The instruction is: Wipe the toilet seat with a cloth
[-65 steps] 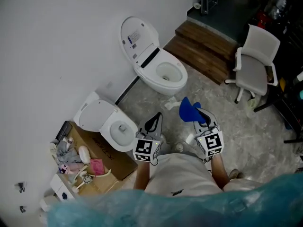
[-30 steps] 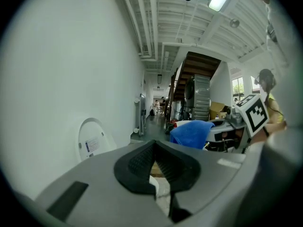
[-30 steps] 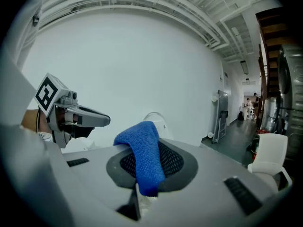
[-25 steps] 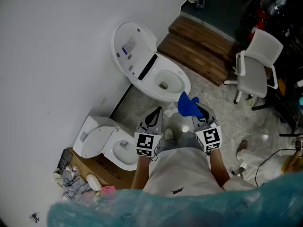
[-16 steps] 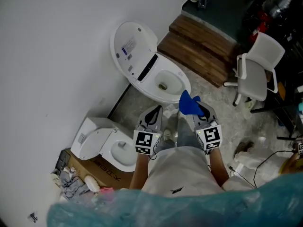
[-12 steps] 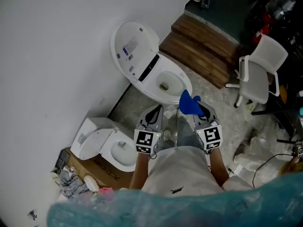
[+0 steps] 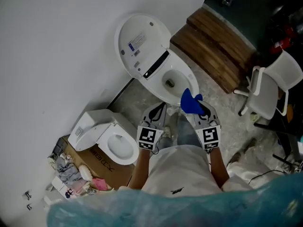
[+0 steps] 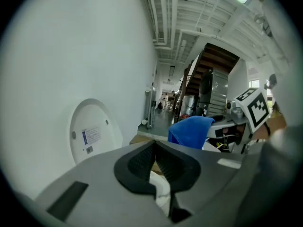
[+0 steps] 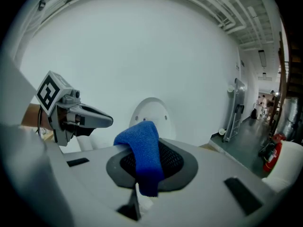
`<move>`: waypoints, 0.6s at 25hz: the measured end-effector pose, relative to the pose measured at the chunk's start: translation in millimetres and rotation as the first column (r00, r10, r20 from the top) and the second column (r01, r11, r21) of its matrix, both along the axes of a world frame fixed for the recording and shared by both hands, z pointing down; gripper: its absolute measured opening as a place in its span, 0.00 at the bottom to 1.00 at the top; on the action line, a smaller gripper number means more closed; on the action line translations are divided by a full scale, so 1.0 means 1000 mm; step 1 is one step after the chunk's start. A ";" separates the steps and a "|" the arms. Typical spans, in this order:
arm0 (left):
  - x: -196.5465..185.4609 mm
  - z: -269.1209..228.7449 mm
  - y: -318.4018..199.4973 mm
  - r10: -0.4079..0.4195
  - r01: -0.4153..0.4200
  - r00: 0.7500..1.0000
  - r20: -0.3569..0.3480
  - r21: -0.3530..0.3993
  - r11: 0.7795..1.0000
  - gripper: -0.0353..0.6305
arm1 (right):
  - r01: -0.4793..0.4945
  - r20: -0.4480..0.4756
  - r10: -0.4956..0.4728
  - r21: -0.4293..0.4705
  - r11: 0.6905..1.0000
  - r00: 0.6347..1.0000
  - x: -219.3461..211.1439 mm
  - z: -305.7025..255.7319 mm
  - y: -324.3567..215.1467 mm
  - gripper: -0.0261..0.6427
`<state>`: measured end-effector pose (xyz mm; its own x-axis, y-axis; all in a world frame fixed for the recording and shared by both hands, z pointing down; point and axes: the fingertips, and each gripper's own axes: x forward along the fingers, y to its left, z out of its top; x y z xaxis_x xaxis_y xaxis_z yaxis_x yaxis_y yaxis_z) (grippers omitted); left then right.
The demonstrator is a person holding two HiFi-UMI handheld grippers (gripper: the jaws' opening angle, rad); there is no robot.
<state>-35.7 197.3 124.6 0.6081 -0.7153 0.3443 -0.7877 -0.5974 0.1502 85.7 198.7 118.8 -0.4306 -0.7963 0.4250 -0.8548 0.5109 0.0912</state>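
a white wall [image 7: 57, 41] fills the left side, and a gray stone floor [image 7: 222, 122] runs along it. a big white toilet [image 7: 176, 94] stands against the wall with its lid [image 7: 139, 41] up. a brown wooden step [image 7: 220, 46] lies just behind it. a white chair [image 7: 272, 89] stands well off to the right. a smaller toilet [image 7: 106, 136] sits on a cardboard box [image 7: 102, 167] to the left, near the person's left arm.

the left gripper [image 7: 158, 110] is held low in front of the big toilet. its jaws are pressed together and hold nothing. the right gripper [image 7: 198, 109] is beside it, jaws clamped on a blue cloth [image 7: 190, 101]. the cloth hangs over the jaws, right at the front edge of the bowl. i cannot tell if it touches the toilet.
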 end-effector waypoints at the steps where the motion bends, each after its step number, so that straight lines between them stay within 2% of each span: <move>1: 0.002 0.007 -0.007 -0.013 0.013 1.000 0.007 -0.012 1.000 0.07 | 0.024 -0.016 -0.024 -0.007 1.000 1.000 0.000 0.007 -0.009 0.08; 7: 0.008 0.045 -0.048 -0.096 0.099 0.994 0.042 -0.065 0.993 0.07 | 0.141 -0.004 -0.142 -0.079 0.987 0.990 0.004 0.056 -0.054 0.08; 15: 0.009 0.118 -0.087 -0.188 0.199 0.978 0.087 -0.145 0.969 0.07 | 0.223 0.044 -0.218 -0.206 0.953 0.975 0.005 0.141 -0.101 0.08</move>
